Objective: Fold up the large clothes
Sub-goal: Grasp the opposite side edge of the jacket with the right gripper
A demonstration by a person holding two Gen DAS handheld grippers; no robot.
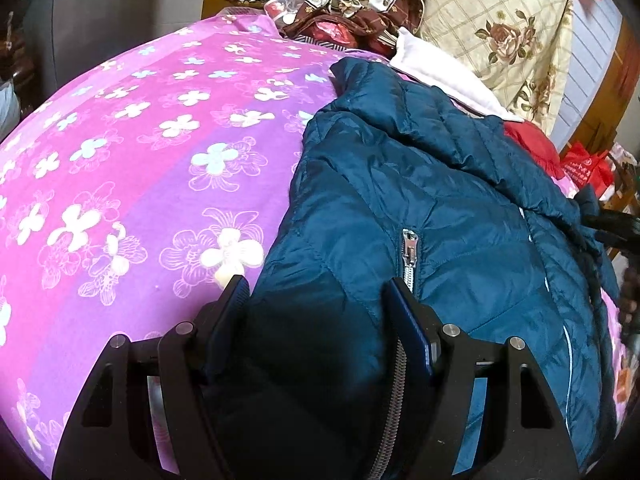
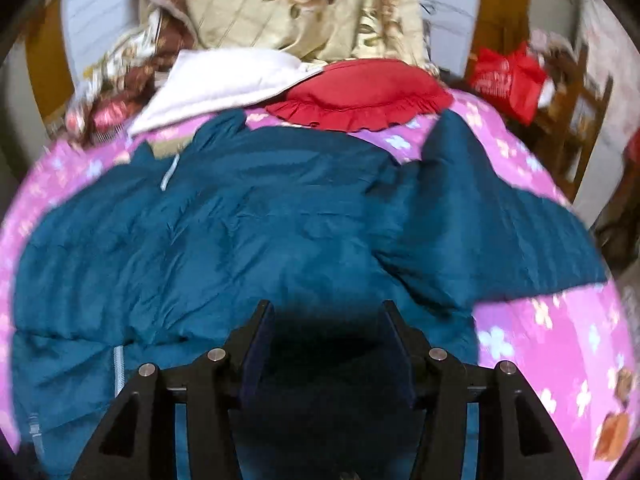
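red cushion (image 2: 360, 92) beyond jacket (image 2: 240, 232) (touching)

The pink flowered sheet (image 1: 120, 152) lies bare on the left, so a hand could slide there. The big blue jacket (image 1: 420, 208) covers the middle and right. At the far end a white cloth (image 2: 224, 80), a red pillow (image 2: 360, 92) and a flowered blanket (image 1: 500, 32) are piled up and block the way.
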